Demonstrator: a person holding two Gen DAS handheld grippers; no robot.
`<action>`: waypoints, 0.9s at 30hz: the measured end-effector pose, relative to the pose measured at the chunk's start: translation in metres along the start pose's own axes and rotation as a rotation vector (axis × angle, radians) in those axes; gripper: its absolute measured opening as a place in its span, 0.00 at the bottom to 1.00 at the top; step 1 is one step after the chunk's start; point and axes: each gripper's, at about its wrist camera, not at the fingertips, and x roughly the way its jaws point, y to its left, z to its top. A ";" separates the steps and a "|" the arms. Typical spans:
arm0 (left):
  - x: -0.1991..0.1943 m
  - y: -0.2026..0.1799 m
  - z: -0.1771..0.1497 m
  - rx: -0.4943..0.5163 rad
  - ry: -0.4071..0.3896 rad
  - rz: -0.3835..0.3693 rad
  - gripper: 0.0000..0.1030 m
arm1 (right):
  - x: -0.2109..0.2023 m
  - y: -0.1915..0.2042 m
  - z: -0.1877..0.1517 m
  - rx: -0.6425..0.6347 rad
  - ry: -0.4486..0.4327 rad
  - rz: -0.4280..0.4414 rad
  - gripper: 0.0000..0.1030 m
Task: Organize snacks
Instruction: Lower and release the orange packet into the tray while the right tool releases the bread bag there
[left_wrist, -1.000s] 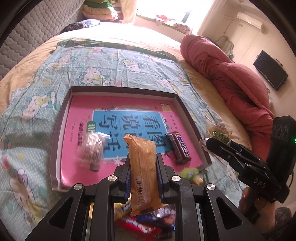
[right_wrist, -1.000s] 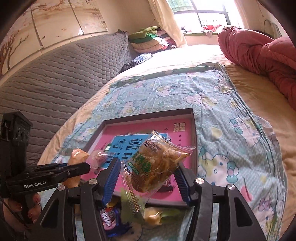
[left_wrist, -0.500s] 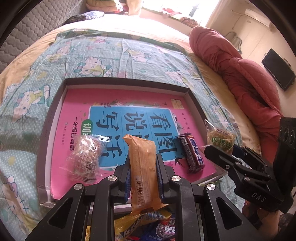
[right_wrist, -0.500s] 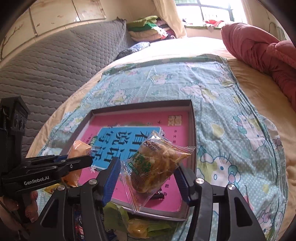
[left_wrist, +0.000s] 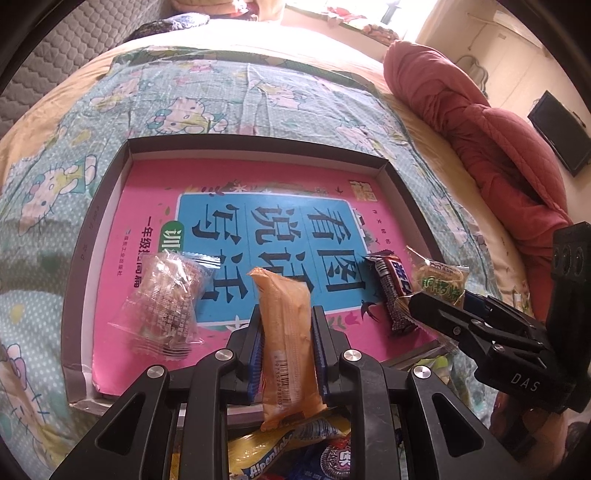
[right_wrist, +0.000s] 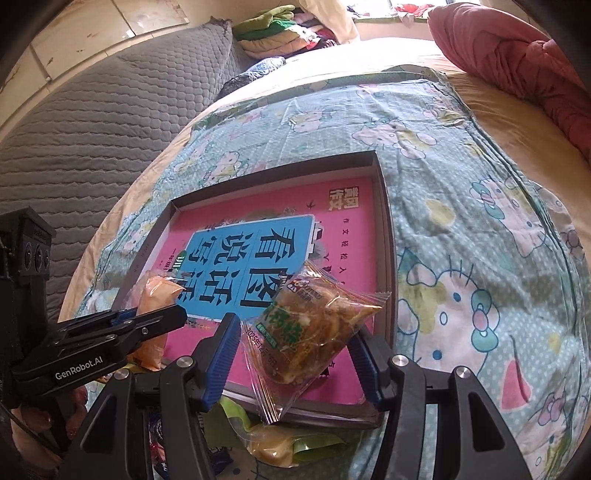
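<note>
Clear-wrapped pastry (left_wrist: 164, 301): lies flat at the left of the tray's pink book cover, free of both tongs.
Left tongs (left_wrist: 286, 341): clamped on the orange packet (left_wrist: 286, 341), which stands upright between the blue pads over the tray's near edge.
Tray (left_wrist: 110, 192): shallow dark-rimmed box on the bed, with a pink and blue book cover (left_wrist: 258, 221) filling its floor.
Chocolate bar (left_wrist: 393, 291): lies on the cover toward the tray's right side, just beside the right tongs' tip.
Right tongs (right_wrist: 295, 345): clamped on the clear bag of brown snack (right_wrist: 314, 328) with a green label, held above the tray's near right corner.
Loose snacks (left_wrist: 295, 448): yellow and blue wrappers on the bed below the left tongs, outside the tray.
Red quilt (left_wrist: 491, 129): bunched along the bed's right side.
</note>
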 end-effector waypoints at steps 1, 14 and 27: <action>0.001 0.001 0.000 -0.001 0.003 -0.001 0.24 | 0.000 0.000 0.000 0.000 0.000 -0.004 0.57; -0.014 0.009 0.001 -0.031 -0.012 -0.010 0.45 | -0.008 -0.006 0.005 0.023 -0.024 -0.034 0.57; -0.066 0.028 0.002 -0.083 -0.091 -0.020 0.58 | -0.033 -0.003 0.009 0.015 -0.104 -0.014 0.58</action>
